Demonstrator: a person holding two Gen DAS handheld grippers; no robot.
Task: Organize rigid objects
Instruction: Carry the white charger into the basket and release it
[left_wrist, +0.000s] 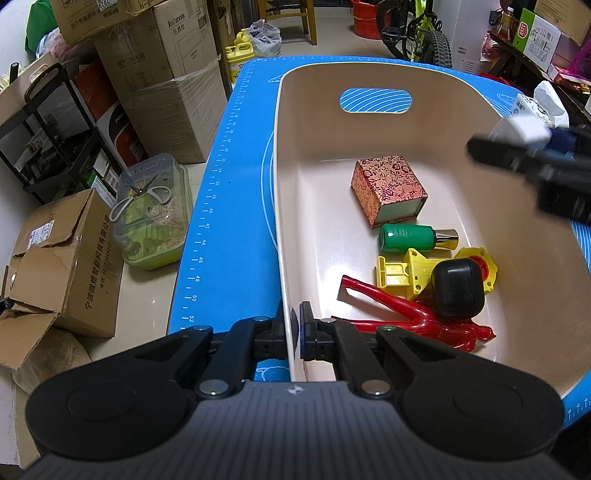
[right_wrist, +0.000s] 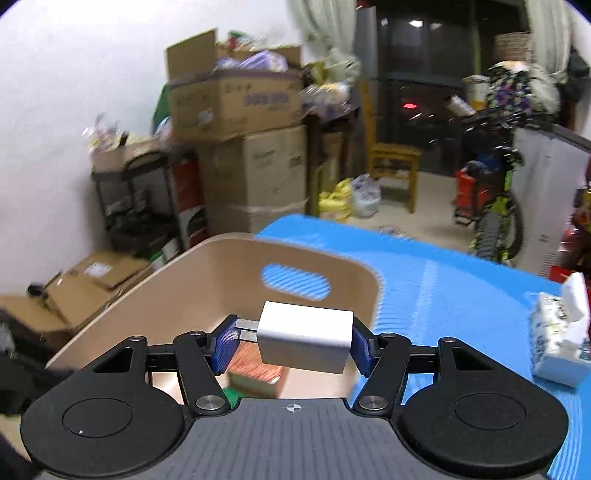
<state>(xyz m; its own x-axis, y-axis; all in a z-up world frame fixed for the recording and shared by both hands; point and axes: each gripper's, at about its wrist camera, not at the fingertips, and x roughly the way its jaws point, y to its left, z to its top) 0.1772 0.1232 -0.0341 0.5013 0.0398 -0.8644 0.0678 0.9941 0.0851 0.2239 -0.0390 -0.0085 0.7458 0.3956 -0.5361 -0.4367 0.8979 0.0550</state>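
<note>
Right jaws: your right gripper (right_wrist: 293, 345) is clamped on the white charger block (right_wrist: 306, 341), metal prongs pointing frame-left against the left pad; block held level, lower centre of the right wrist view.
Left jaws: your left gripper (left_wrist: 298, 332) pinches the near-left wall of the beige bin (left_wrist: 369, 77), one finger either side of the rim, bottom centre of the left wrist view.
Charger position: over the bin's right side, above the contents, not yet released.
Already binned: brocade box (left_wrist: 388, 188), green bottle (left_wrist: 415, 238), yellow plastic part (left_wrist: 402, 275), black case (left_wrist: 458, 288), red slingshot (left_wrist: 406, 314), clustered centre-right of the left view.
Left to do: drop the charger. Visible blue mat (left_wrist: 229, 206) carries only a tissue pack (right_wrist: 559, 339), so you look nearly finished; mat partly out of frame.
</note>
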